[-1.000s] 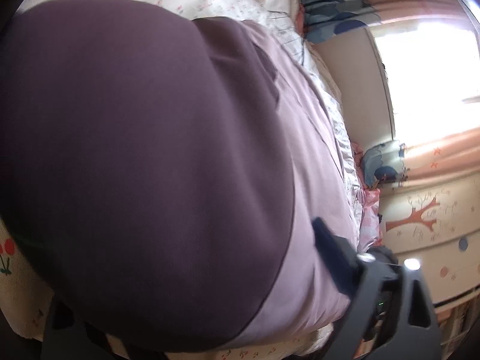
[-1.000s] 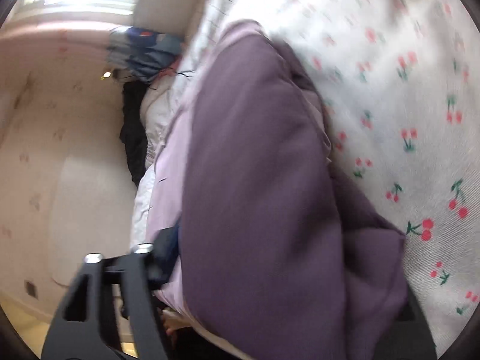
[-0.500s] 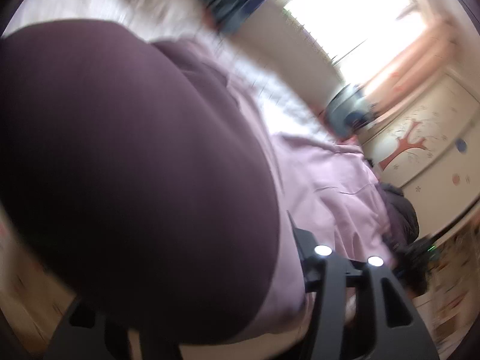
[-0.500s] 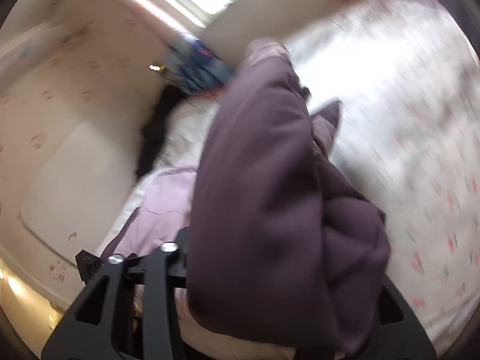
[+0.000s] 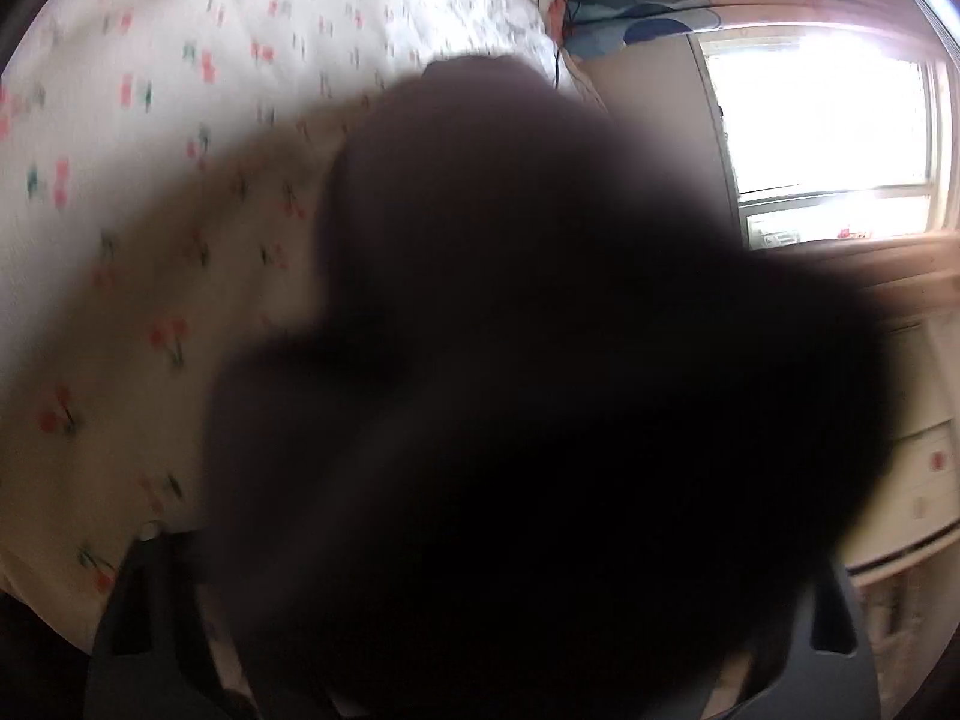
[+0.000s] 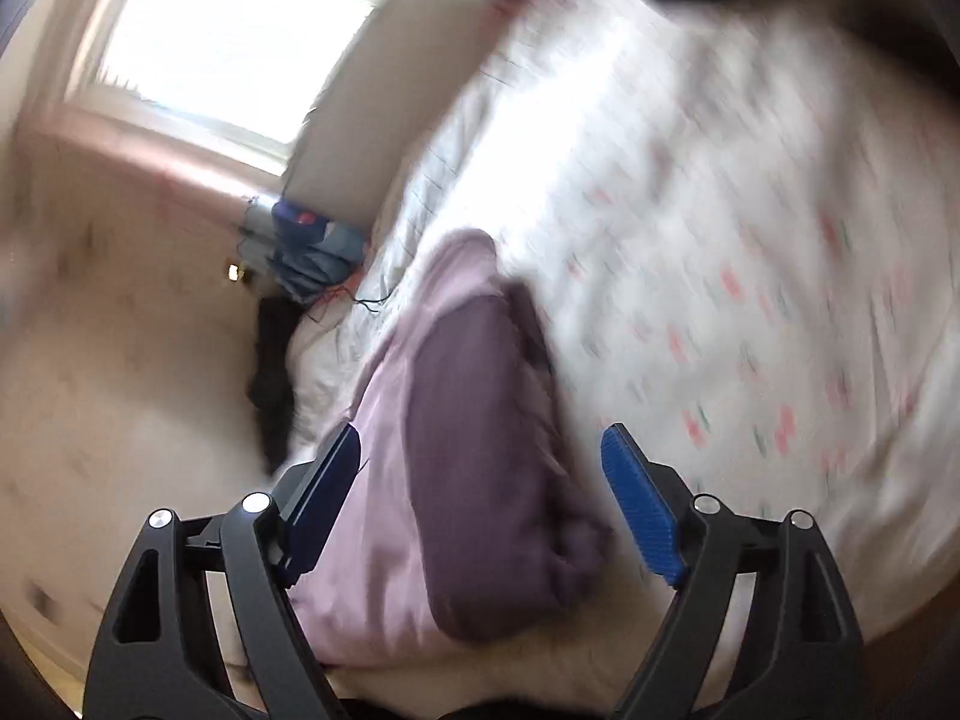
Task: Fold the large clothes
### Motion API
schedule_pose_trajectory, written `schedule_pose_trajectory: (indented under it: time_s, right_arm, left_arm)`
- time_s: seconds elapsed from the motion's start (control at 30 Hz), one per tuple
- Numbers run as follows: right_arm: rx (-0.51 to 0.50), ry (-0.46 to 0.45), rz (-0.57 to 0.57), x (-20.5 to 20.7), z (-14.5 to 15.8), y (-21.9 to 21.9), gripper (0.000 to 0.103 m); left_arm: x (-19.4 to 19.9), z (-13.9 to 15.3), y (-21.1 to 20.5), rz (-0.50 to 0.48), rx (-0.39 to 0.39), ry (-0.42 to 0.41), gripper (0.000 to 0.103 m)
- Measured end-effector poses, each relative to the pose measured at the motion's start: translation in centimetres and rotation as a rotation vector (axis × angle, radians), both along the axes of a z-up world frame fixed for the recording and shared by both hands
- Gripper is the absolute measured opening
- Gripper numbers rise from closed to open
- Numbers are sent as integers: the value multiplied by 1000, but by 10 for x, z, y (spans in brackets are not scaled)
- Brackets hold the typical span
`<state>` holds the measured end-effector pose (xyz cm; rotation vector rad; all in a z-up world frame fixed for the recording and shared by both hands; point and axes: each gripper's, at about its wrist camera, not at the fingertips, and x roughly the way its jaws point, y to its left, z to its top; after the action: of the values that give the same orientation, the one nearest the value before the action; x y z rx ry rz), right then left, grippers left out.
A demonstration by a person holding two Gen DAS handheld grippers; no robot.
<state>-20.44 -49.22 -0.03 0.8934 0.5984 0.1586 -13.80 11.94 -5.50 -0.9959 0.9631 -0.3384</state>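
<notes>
Purple garment (image 5: 540, 390) fills the left wrist view from 12 to 6 o'clock as a dark blur right against the lens. Left gripper (image 5: 480, 630) has just been opening; can't tell if cloth sits between its fingers.

Right wrist view: garment folded on the bed (image 6: 720, 210), centre toward 6. Right gripper (image 6: 480, 504) has just opened wide, holding nothing. I'd back off slowly so the fold stays.

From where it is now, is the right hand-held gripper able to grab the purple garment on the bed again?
Probably yes. The right hand-held gripper has just been opening, its pads clear of the cloth, and the purple garment lies on the bed right ahead between its fingers, with nothing in the way.
</notes>
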Motion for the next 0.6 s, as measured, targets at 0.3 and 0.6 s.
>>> schedule_pose_trajectory:
  time_s: [0.3,0.6]
  right_arm:
    - [-618,300,282,146,-29,134,97]
    - [-678,117,323,216,55,189,97]
  left_arm:
    - [27,19,0,38,93,-38,79]
    - [23,22,-6,16,158,-50,64]
